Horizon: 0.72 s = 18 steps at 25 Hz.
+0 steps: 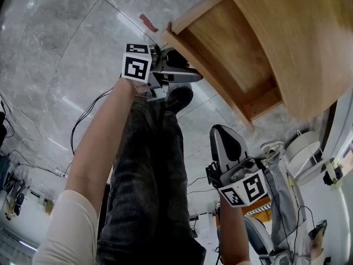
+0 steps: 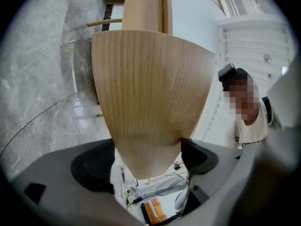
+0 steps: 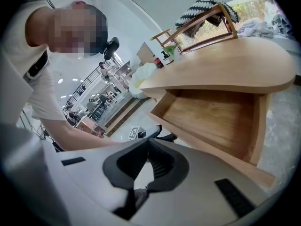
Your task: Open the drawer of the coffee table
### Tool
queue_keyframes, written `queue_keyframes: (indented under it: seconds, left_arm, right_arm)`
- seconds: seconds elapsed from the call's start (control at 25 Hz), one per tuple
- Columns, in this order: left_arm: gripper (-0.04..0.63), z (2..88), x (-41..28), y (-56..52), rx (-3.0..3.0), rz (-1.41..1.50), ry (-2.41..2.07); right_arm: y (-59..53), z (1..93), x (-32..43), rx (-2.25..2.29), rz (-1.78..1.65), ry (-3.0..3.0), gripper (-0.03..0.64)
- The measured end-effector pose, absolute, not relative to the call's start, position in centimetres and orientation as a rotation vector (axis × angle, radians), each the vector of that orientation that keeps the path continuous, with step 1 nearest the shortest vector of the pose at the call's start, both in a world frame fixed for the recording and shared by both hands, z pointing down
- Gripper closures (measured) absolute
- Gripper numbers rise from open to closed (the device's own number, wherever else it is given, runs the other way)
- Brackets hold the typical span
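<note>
— Where is the drawer [image 1: 231,65] found?
— At the upper right of the head view, pulled out from under the coffee table top [image 1: 298,37], with its bare wooden bottom exposed. The drawer front [image 1: 209,73] is seen running diagonally from the top centre down toward the right of the frame.

— How is the left gripper [image 1: 185,70] held?
— It is placed at upper centre, near the upper-left end of that front. In the left gripper view the wooden board is clamped between the two dark pads, and both are touching it.

— And the right gripper [image 1: 226,142]?
— It is kept at lower right, well apart from the drawer's edge. Its jaws are pressed together with nothing between them.

— What room is left for moving?
— Grey marble floor [image 1: 71,54] is left open across the left half of the frame. A trousered leg [image 1: 149,175] and a shoe [image 1: 179,97] are seen just below the left gripper
</note>
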State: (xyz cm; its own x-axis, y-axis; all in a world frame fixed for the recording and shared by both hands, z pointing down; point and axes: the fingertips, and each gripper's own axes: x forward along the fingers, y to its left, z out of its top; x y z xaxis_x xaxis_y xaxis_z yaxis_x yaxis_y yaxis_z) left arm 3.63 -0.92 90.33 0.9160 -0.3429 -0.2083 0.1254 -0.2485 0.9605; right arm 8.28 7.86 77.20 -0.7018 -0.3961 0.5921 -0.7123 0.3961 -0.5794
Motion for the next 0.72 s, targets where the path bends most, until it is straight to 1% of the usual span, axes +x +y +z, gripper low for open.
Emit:
queue_keyframes:
  seconds: [0.32, 0.52, 0.72]
  left_arm:
    - [0.158, 91.4, 3.4, 0.9, 1.715, -0.401, -0.226]
    - [0.160, 90.2, 3.8, 2.4, 1.712, -0.350, -0.244]
    - [0.172, 87.9, 3.5, 4.3, 1.705, -0.237, -0.335]
  right_arm:
    - [8.4, 76.7, 8.3, 0.965, 1.213, -2.310, 0.598]
    - [8.7, 75.8, 8.1, 0.974, 1.207, -2.316, 0.598]
    - [7.9, 72.4, 8.0, 1.000, 1.187, -2.343, 0.598]
